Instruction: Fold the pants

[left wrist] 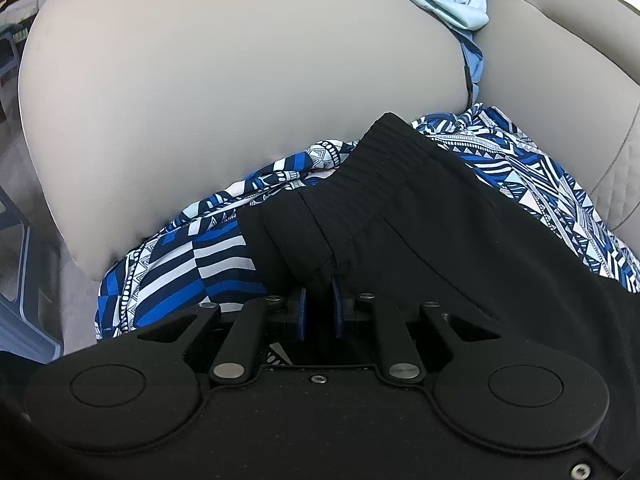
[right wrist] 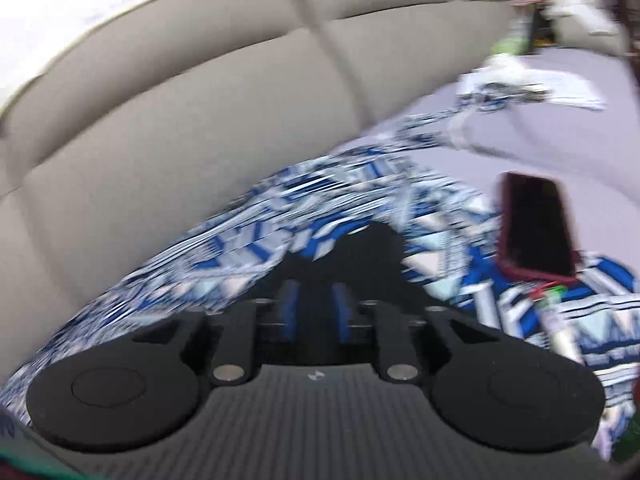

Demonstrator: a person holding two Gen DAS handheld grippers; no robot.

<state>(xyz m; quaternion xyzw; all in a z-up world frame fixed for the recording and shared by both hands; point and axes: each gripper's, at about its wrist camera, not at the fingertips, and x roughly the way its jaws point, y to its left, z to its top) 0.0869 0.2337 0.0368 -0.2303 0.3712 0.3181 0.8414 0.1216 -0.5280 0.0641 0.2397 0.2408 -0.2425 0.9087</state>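
Black pants (left wrist: 440,216) with a ribbed elastic waistband lie over a blue-and-white patterned garment (left wrist: 192,272) on a grey sofa. My left gripper (left wrist: 319,292) is shut on the waistband edge of the black pants. In the blurred right wrist view, my right gripper (right wrist: 314,300) is shut on a corner of the black pants (right wrist: 360,252), above the patterned garment (right wrist: 300,208).
A grey sofa seat cushion (left wrist: 200,80) fills the left wrist view, with a light blue garment (left wrist: 452,4) at its far edge. The sofa backrest (right wrist: 180,100) is at left in the right wrist view. A phone in a red case (right wrist: 536,228) lies on the patterned garment.
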